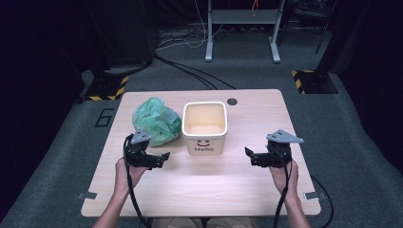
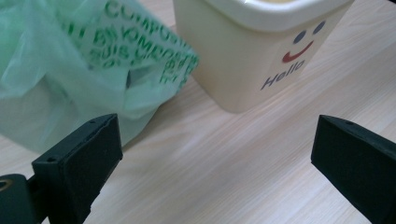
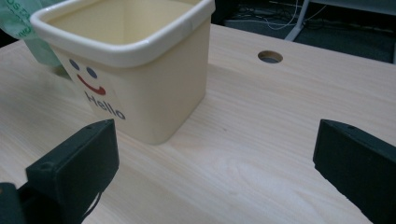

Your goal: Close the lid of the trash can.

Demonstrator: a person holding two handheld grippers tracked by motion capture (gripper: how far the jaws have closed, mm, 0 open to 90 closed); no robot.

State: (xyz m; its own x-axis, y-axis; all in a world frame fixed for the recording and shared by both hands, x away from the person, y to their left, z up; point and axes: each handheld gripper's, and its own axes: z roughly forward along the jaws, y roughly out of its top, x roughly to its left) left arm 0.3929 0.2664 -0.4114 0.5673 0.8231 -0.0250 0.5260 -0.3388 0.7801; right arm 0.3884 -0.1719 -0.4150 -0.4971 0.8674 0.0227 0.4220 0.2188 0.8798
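Observation:
A cream square bin (image 1: 205,127) with a smiley face and "Hello" on its front stands upright and empty in the middle of the wooden table (image 1: 204,190). A crumpled green plastic bag (image 1: 156,119) lies against the bin's left side. My left gripper (image 1: 163,159) is in front of the bag, pointing right toward the bin, open with nothing between its jaws. My right gripper (image 1: 251,156) is to the right of the bin, pointing left at it, also open and empty. The left gripper view has the bag (image 2: 84,70) and the bin (image 2: 252,51) beyond the open left gripper (image 2: 215,158). The right gripper view has the bin (image 3: 135,74) ahead of the right gripper (image 3: 215,158).
A round cable hole (image 1: 232,101) sits near the table's far edge behind the bin, and the same cable hole (image 3: 270,57) is in the right gripper view. Bare tabletop lies in front of the bin between both hands. On the floor beyond are a desk frame (image 1: 242,28), cables and striped bases (image 1: 108,88).

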